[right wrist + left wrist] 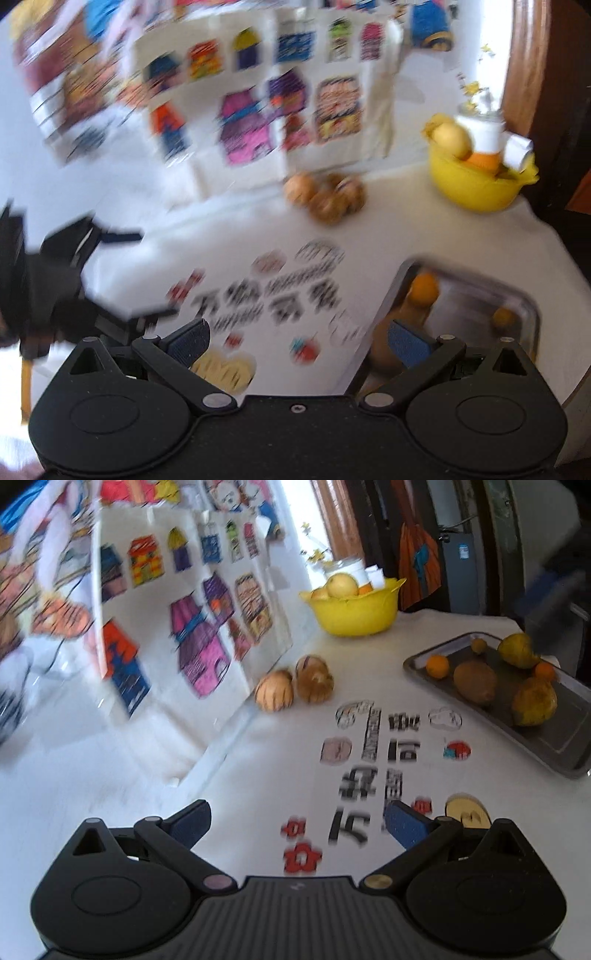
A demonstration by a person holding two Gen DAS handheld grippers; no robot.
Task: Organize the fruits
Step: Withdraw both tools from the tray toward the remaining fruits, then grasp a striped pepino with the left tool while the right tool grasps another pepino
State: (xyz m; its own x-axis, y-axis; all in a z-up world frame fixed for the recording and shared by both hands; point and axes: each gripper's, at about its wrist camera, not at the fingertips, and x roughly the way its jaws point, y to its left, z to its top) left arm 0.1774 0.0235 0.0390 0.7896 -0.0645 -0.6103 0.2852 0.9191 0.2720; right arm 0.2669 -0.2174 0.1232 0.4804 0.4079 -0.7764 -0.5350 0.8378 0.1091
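A grey metal tray (554, 746) at the right carries several fruits: a brown kiwi (474, 682), two yellow pears (533, 701), small oranges (437, 665). A yellow bowl (352, 616) at the back holds a pale apple (342, 585) and an orange. Two striped tan fruits (295, 685) lie on the white table between them. My left gripper (297, 823) hovers open over the printed tablecloth, holding nothing. In the blurred right wrist view, my right gripper (299, 345) is open at the tray's (476, 288) near left corner, above a brown fruit (384, 354). The bowl (476, 188) sits far right.
A white board with colourful drawings (177, 635) leans along the left side behind the striped fruits. A jar with yellow flowers (347, 565) stands behind the bowl. The left gripper (74, 273) shows as a dark blur at left in the right wrist view.
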